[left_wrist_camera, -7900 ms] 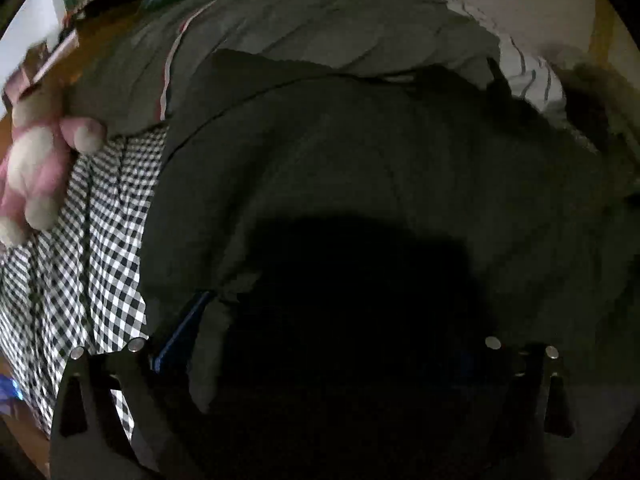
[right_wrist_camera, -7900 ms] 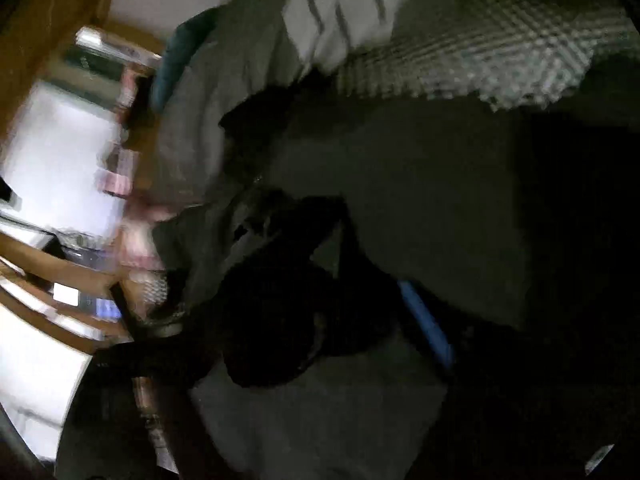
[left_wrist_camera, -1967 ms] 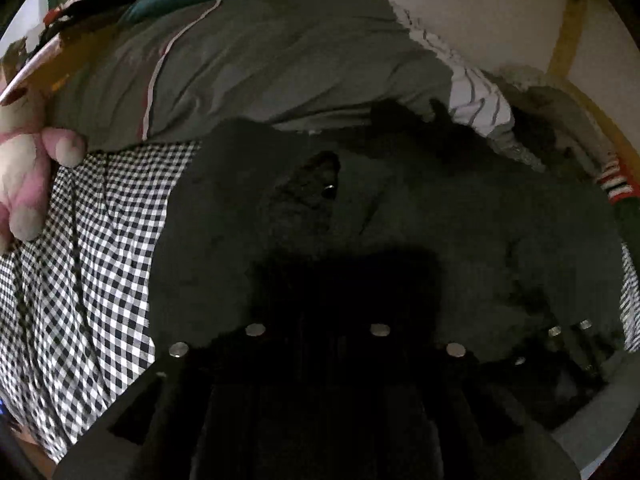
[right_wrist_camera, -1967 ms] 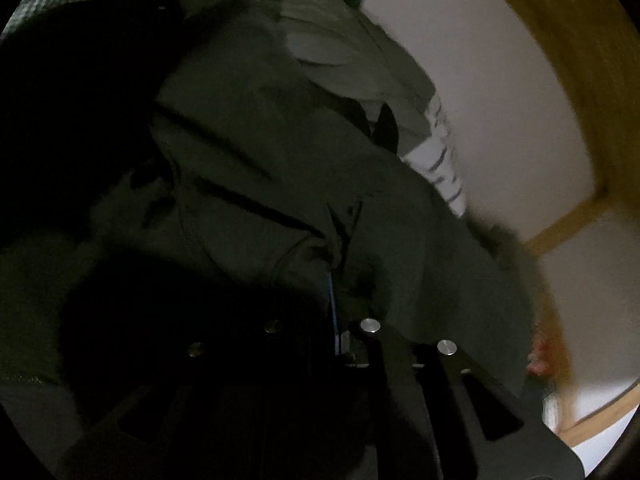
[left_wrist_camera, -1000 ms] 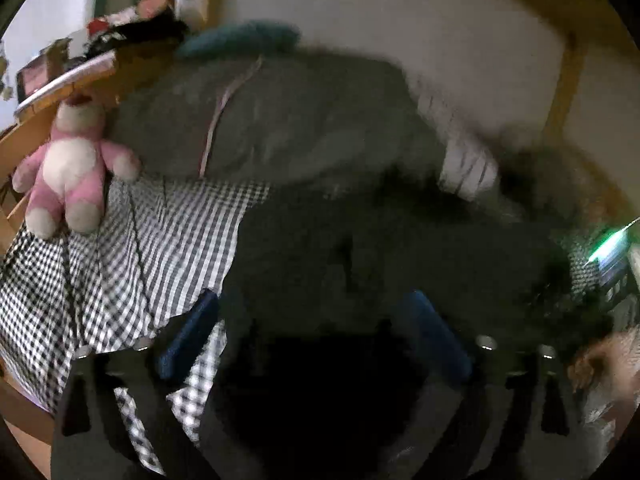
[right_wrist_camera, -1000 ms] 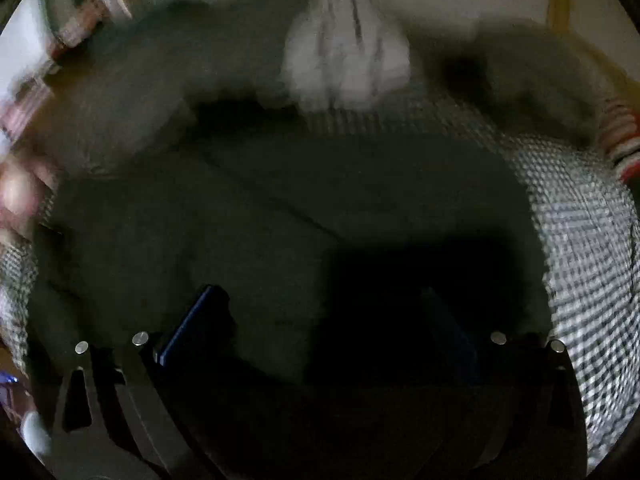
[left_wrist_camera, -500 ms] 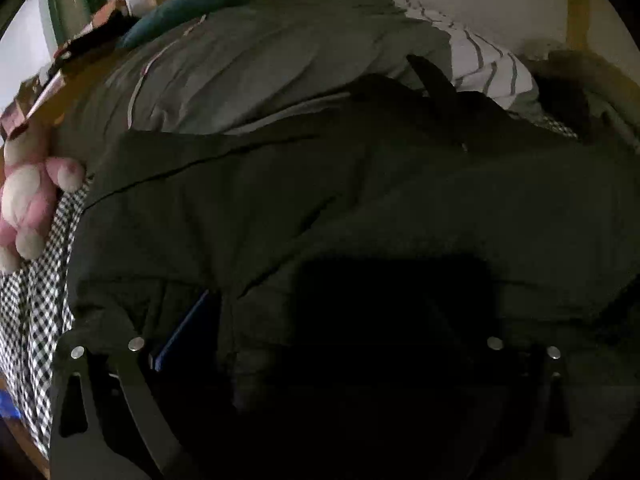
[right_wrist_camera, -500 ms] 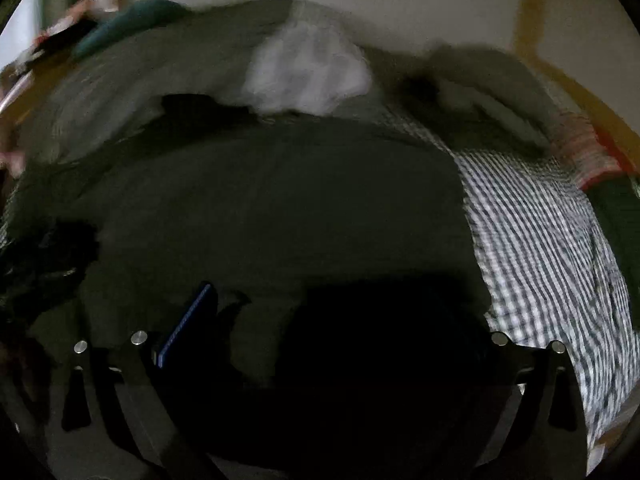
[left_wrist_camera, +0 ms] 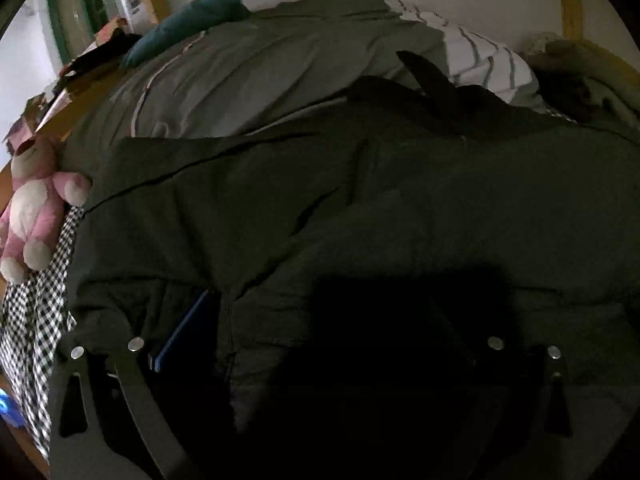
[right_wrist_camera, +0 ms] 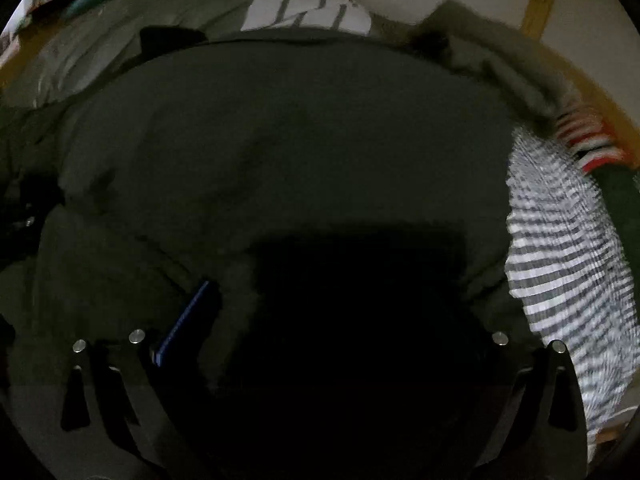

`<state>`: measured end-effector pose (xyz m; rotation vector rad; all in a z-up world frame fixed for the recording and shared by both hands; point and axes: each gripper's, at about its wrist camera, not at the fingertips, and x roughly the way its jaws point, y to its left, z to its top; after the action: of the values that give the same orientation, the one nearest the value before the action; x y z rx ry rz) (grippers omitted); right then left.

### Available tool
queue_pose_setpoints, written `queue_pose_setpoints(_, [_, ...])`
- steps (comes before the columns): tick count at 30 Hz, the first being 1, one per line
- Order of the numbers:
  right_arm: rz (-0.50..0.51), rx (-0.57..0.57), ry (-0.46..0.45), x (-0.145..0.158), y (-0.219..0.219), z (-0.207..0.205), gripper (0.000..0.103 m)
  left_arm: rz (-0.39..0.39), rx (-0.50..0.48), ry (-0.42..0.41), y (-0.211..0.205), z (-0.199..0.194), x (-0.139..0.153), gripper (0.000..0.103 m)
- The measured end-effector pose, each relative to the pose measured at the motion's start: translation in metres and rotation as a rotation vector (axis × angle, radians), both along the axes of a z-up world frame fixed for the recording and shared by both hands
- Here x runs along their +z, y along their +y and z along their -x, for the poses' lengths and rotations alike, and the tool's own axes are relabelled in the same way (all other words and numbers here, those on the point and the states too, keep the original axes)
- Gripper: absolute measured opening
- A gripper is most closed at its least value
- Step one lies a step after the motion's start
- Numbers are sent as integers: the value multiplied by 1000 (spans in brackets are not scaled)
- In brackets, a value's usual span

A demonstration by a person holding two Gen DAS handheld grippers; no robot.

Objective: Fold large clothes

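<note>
While one dark garment (left_wrist_camera: 360, 208) is spread over the checked bed (left_wrist_camera: 36, 320), no finished fold is noted; folding is judged barely begun. Left hand-held gripper (left_wrist_camera: 316, 344) and right hand-held gripper (right_wrist_camera: 320, 340) are recorded wide apart, gripping nothing. Counted: one pink plush toy (left_wrist_camera: 36, 216), one striped pillow (left_wrist_camera: 480, 60).

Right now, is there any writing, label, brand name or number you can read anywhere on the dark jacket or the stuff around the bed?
No readable text in either view.
Dark jacket: no label, brand or number shows.
Pink plush toy: no writing.
Clutter on the wooden shelf: too small and blurred to read.
</note>
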<state>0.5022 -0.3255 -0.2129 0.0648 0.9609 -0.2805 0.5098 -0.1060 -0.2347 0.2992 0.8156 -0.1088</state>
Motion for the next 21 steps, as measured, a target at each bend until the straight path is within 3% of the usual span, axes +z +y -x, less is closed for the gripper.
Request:
queue_pose_setpoints(2, [-32,27,10,10,-6,4,100,-3,-41,14,3,17,20,98])
queue_pose_setpoints(4, [-43,28,-29,30,-6,26,100,-18,-54,-40,9,44,46,98])
queue_pose_setpoints(6, [-133,32,-128,53,-3,69,100,-27,-64,-121,19,80,80,98])
queue_pose_setpoints(7, [-228,61,-157,59,1,95,100,-21,-71,-158,25,99,95,98])
queue_pose_setpoints(9, [-304,99,-159,59,10,126,100,-16,-75,-235,37,138,121,98])
queue_pose_setpoints(11, [-256,118,-119,48,26,150,100,-24,-68,-285,46,169,138,98])
queue_pose_setpoints(16, [-97,142,42,-6,66,193,100,-131,-59,-367,57,240,171,98])
queue_pose_setpoints(18, [-19,171,40,-11,79,207,100,-163,-72,-406,59,262,178,98])
queue_pose_setpoints(21, [-1,227,66,-14,93,233,100,-160,-66,-400,67,285,179,98])
